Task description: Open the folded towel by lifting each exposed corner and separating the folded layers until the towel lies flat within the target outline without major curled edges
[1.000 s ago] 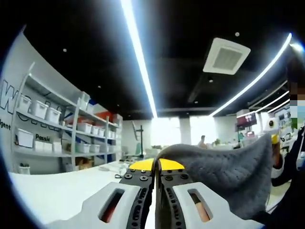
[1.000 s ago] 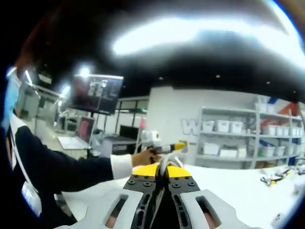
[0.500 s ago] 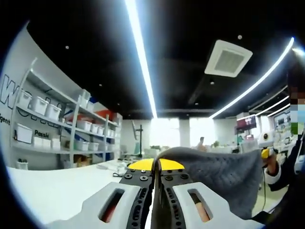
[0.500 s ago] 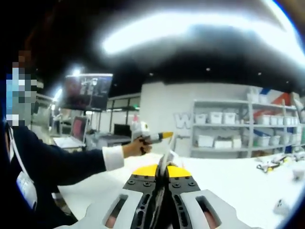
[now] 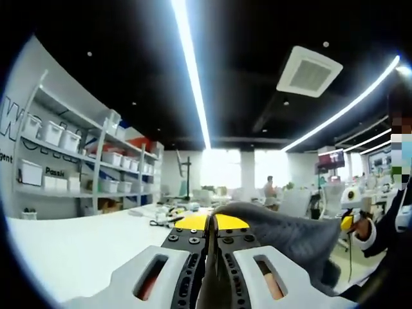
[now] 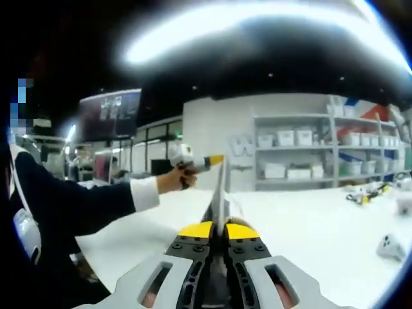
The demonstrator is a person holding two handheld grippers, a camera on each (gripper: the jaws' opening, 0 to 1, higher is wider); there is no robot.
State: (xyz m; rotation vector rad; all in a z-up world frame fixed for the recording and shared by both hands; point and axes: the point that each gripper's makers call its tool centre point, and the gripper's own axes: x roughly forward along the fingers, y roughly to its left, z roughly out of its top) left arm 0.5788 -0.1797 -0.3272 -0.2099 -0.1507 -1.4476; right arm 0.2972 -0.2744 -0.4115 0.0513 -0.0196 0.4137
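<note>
so the left gripper (image 5: 209, 225) has its jaws pinched shut on one end of the grey towel (image 5: 283, 238), which is up in the air, well off the white tabletop (image 5: 77, 251). in the left gripper view the towel runs from those jaws off to the right, sagging a bit in the middle, toward the other gripper held in a hand (image 5: 360, 225) with a white cuff and dark sleeve.

in the right gripper view the right gripper (image 6: 219, 225) is also clamped on the towel (image 6: 221, 193), seen edge-on here as a thin pale strip running straight up from between the jaws to the left gripper (image 6: 196, 162). a hand (image 6: 168, 179) is wrapped around that one's handle, with the dark sleeve (image 6: 77, 206) coming in from the left. so the towel is stretched between the two grippers, above the tabletop (image 6: 322, 225).

background stuff: shelves (image 5: 77, 167) with white bins along the wall, long ceiling light strips (image 5: 190, 71), a square ceiling vent (image 5: 309, 71). a few small things sit on the tabletop far off, too blurry to tell what they are. there's a person (image 5: 270, 188) standing way back in the room.
</note>
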